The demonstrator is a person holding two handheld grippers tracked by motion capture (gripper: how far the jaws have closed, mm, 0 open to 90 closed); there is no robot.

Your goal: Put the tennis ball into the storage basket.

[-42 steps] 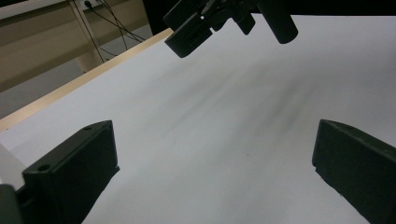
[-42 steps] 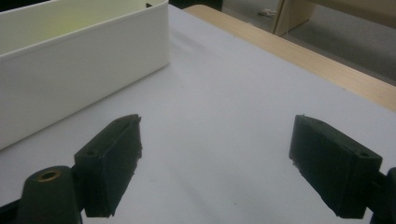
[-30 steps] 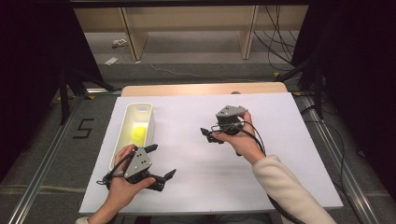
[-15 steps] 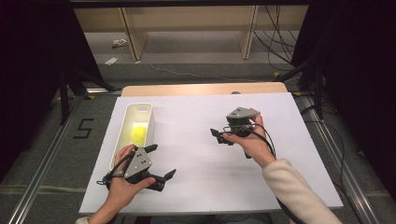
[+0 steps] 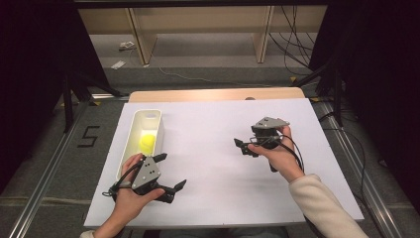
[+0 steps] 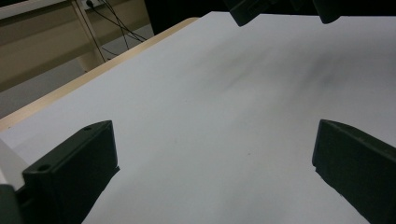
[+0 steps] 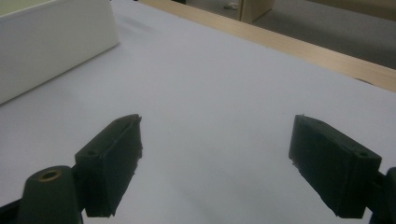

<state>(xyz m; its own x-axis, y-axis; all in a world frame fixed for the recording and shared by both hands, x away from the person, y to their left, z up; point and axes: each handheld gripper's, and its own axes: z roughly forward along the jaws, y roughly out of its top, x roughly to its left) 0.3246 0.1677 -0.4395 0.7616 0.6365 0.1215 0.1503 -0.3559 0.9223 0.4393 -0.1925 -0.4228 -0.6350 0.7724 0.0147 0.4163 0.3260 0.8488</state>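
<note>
1. Since a second ago the right tool point(image 5: 243, 147) has drifted toward 3 o'clock, away from the bin point(image 5: 130, 144); the left tool point(image 5: 171, 173) has stayed put.
2. Both tools have their jaws spread, gripping nothing, above the bare tabletop point(image 5: 208, 129).
3. The yellow ball point(image 5: 146, 142) lies inside the bin, at 11 o'clock from the left tool, well apart from the right.

a yellow ball point(image 5: 146, 142) lies inside the long white tray point(image 5: 130, 141) at the table's left.
</note>
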